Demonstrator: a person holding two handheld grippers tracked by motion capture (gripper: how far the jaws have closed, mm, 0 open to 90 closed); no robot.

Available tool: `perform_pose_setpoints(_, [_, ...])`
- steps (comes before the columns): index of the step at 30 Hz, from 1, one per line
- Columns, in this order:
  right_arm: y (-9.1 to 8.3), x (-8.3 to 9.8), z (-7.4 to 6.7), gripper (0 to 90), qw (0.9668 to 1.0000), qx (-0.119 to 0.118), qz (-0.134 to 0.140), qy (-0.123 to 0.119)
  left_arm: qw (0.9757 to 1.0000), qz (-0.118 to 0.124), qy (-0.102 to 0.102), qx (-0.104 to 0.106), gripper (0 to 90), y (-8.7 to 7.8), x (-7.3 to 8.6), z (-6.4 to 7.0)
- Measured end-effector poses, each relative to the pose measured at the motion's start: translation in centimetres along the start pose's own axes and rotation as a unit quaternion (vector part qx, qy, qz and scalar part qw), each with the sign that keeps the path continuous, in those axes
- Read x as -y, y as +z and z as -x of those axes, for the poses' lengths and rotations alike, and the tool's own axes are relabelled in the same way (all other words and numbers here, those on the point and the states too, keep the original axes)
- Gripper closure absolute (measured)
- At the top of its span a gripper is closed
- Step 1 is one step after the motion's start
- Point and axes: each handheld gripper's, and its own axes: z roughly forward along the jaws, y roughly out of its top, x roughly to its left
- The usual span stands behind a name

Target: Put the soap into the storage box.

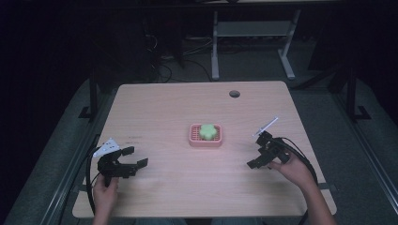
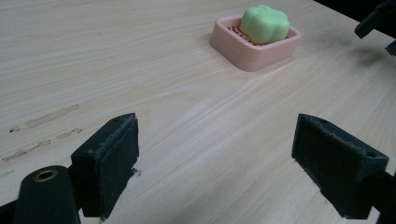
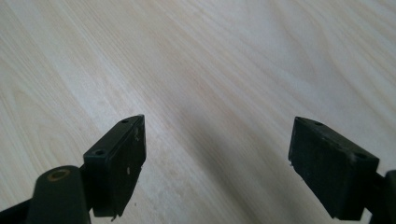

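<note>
A pink slatted soap dish (image 1: 193, 140) sits near the table's middle, and a green flower-shaped soap (image 1: 207, 131) lies in it. My left gripper (image 1: 135, 156) rests low at the front left, open and empty, pointing toward the dish. In the left gripper view the open gripper (image 2: 215, 154) frames bare wood, with the dish (image 2: 254, 58) and soap (image 2: 264, 23) farther off at the upper right. My right gripper (image 1: 257, 150) is open and empty to the right of the dish. In the right gripper view the gripper (image 3: 217, 158) stands over plain tabletop.
The light wooden table (image 1: 164, 103) has a round cable hole (image 1: 234, 93) at the back right. Faint scuff marks (image 2: 46, 116) lie near my left gripper. The other gripper (image 2: 376, 21) shows at the top right of the left gripper view. White desk legs (image 1: 215, 51) stand beyond the table.
</note>
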Motion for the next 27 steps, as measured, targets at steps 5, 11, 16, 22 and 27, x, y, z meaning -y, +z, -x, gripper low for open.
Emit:
perform_pose_setpoints(5, [0.0, 1.1, 0.2, 18.5, 0.9999, 0.002, 0.002, 0.010, 1.0000, -0.001, 0.001, -0.001, 14.6, -0.1, 0.0, 0.0])
perform_pose_setpoints(11, [-0.1, 2.3, 0.2, 18.6, 0.9998, 0.003, 0.006, 0.016, 1.0000, 0.000, 0.002, -0.001, 14.6, -0.1, 0.0, 0.0])
perform_pose_setpoints(16, [-0.3, 3.1, 0.3, 18.7, 0.9997, 0.007, 0.010, 0.020, 1.0000, 0.000, 0.002, -0.001, 14.6, -0.1, 0.0, 0.0])
perform_pose_setpoints(22, [-0.8, 4.0, -0.1, 18.5, 0.9996, 0.010, 0.011, 0.023, 1.0000, 0.002, 0.000, 0.000, 14.6, 0.0, 0.0, 0.0])
perform_pose_setpoints(27, [-0.9, 4.3, -0.7, 18.6, 0.9998, 0.009, 0.009, 0.018, 1.0000, 0.002, 0.000, 0.000, 14.6, 0.1, 0.0, 0.0])
